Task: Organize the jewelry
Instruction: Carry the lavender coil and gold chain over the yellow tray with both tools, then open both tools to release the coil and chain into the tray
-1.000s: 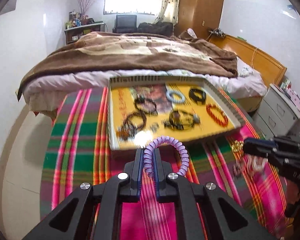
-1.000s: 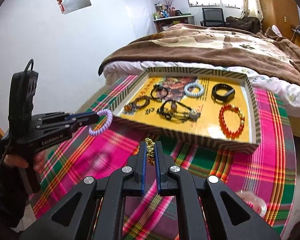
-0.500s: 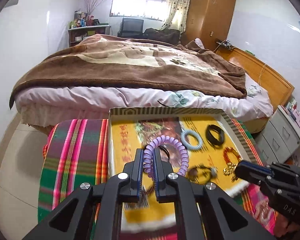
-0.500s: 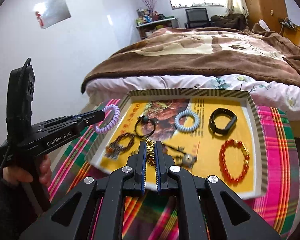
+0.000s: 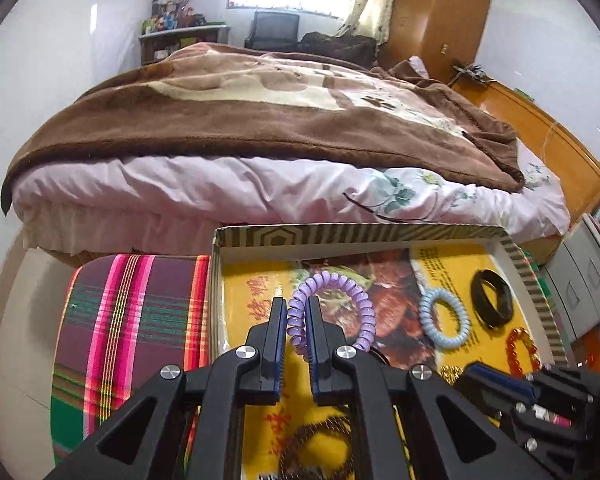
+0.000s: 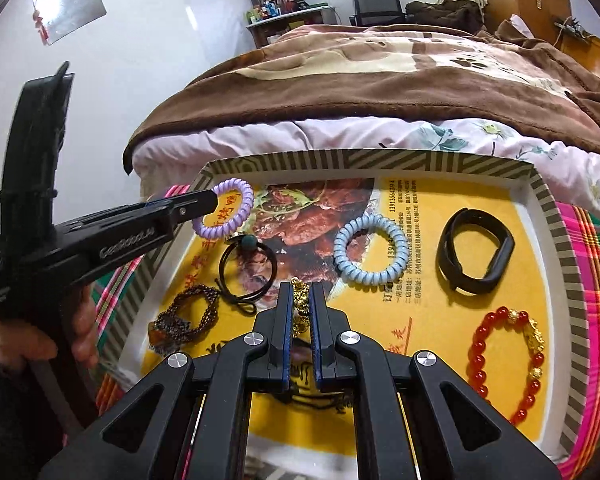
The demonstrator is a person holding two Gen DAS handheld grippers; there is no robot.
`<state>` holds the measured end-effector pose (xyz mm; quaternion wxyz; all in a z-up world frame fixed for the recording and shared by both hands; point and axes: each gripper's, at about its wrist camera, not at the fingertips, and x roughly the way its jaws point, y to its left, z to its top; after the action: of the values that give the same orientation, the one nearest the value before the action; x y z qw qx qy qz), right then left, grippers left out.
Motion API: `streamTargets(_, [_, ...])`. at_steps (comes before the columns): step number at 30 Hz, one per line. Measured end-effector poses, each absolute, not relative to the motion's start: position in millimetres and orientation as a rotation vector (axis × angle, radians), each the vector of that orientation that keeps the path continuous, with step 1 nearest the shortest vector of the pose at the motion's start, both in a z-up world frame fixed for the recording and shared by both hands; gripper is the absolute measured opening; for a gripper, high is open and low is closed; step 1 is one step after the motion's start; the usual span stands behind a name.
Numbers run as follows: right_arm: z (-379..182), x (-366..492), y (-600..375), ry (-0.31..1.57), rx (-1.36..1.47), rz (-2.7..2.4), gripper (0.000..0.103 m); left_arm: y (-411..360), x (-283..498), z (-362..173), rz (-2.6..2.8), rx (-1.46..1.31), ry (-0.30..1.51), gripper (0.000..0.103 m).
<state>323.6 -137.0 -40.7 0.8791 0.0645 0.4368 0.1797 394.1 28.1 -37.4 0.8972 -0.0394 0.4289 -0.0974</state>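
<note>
My left gripper [image 5: 296, 308] is shut on a purple spiral hair tie [image 5: 356, 304] and holds it over the far left part of the yellow-lined tray [image 5: 340, 236]; it also shows in the right wrist view [image 6: 208, 204] with the hair tie [image 6: 228, 216]. My right gripper [image 6: 302, 296] is shut on a gold bead bracelet [image 6: 300, 300] above the tray's middle [image 6: 540, 184]. In the tray lie a blue spiral hair tie [image 6: 370, 256], a black band [image 6: 476, 252], a red bead bracelet [image 6: 508, 360], a black hair tie [image 6: 248, 268] and a brown beaded bracelet [image 6: 188, 316].
The tray sits on a striped plaid cloth [image 5: 132, 320]. A bed with a brown blanket [image 5: 240, 120] stands just behind it. A grey drawer unit [image 5: 580, 280] is at the right, a wooden headboard [image 5: 540, 140] beyond.
Both grippers have moved forward from the plaid cloth to over the tray, each still holding its piece. The left gripper now reaches the tray's far left area.
</note>
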Motion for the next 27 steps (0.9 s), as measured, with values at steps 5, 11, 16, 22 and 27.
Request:
streamTargets(5, [-46.2, 331.6, -137.0, 0.918, 0.131, 0.355, 0.008, 27.6, 401.9, -46.9, -0.184, -0.082, 0.905, 0.009])
streamTargets(11, [-53.3, 337.8, -138.7, 0.942, 0.134, 0.332, 0.008, 29.3, 406.2, -53.4, -0.179, -0.093, 0.931, 0.010])
streamTargets(16, [-54.1, 339.1, -137.2, 0.947, 0.121, 0.327, 0.008, 26.7, 408.1, -55.0, -0.177, -0.078, 0.947, 0.017])
streamTargets(22, [-52.0, 337.9, -137.5, 0.945, 0.128, 0.325, 0.019, 26.5, 404.0, -49.9, -0.182, -0.085, 0.934, 0.043])
streamTargets(27, [-47.2, 333.0, -140.2, 0.937, 0.147, 0.327, 0.024, 26.1, 395.9, -43.7, -0.187, -0.084, 0.928, 0.045])
